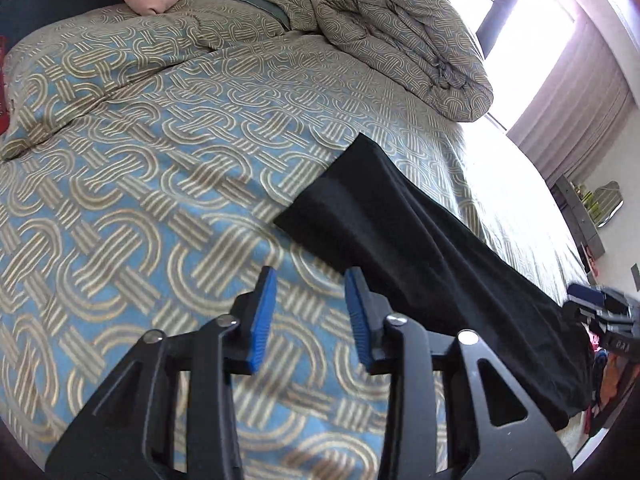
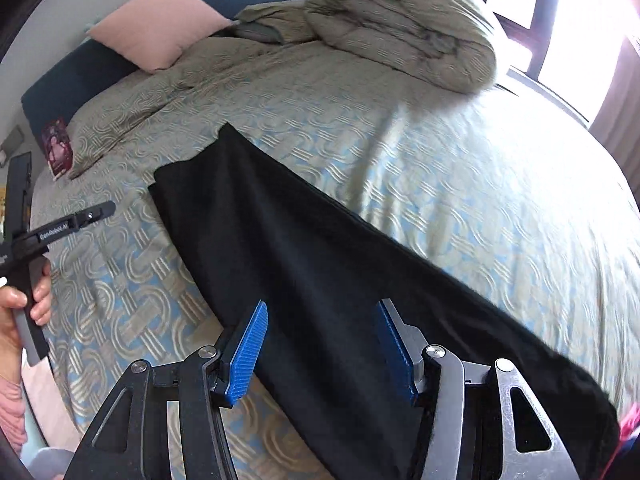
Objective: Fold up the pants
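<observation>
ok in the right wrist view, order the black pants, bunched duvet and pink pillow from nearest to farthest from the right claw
1. black pants: lying on the bed directly under the right claw, stretching away up-left.
2. bunched duvet: heaped at the far end of the bed, toward the window.
3. pink pillow: far left corner, leaning on the headboard; only slightly farther than the duvet.

A bed (image 2: 460, 200) with a blue-and-tan patterned cover fills the room, a pink pillow (image 2: 160, 24) at eleven o'clock, a bunched duvet (image 2: 400, 28) at twelve, bright windows (image 2: 580, 20) at two.
</observation>
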A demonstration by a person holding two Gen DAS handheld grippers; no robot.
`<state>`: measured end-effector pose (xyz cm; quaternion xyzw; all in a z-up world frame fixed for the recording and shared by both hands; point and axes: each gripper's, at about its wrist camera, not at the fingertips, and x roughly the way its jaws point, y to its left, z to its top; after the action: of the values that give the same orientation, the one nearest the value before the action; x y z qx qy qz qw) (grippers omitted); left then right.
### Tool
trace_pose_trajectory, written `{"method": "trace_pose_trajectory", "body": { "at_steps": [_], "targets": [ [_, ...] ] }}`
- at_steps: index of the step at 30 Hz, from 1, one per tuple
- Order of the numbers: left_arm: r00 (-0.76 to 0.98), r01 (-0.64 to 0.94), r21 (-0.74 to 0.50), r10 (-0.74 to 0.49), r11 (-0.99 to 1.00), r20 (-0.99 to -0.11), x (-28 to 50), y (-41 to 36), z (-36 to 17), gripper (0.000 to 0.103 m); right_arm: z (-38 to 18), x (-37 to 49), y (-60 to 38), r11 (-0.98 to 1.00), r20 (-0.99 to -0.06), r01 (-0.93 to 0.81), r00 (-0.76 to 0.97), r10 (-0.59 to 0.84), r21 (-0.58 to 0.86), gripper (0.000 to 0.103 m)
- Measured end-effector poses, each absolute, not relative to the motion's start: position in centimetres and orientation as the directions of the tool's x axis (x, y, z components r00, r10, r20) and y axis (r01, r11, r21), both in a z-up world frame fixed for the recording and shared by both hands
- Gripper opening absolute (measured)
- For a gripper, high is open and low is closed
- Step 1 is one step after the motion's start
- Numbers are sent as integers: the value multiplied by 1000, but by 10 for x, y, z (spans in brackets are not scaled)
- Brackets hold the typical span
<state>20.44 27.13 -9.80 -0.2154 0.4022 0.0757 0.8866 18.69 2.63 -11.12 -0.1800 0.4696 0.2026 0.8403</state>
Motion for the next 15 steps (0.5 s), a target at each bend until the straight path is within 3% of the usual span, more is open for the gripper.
{"method": "trace_pose_trajectory", "body": {
  "at_steps": [4,10,15],
  "targets": [
    [665,-290,-333,-61,897,-744,218,273,-102,32,-117,219,98,787,-839,-598,500,215,-155,57],
    [670,-267,-354,-91,896,-737,224,282,-111,32,-158,250,193,634,-812,-699,554,187,-331,55],
    [670,-279,-390,-113,878,-733,227,298,-112,32,-161,294,218,717,-809,-666,529,258,-206,55]
  ]
}}
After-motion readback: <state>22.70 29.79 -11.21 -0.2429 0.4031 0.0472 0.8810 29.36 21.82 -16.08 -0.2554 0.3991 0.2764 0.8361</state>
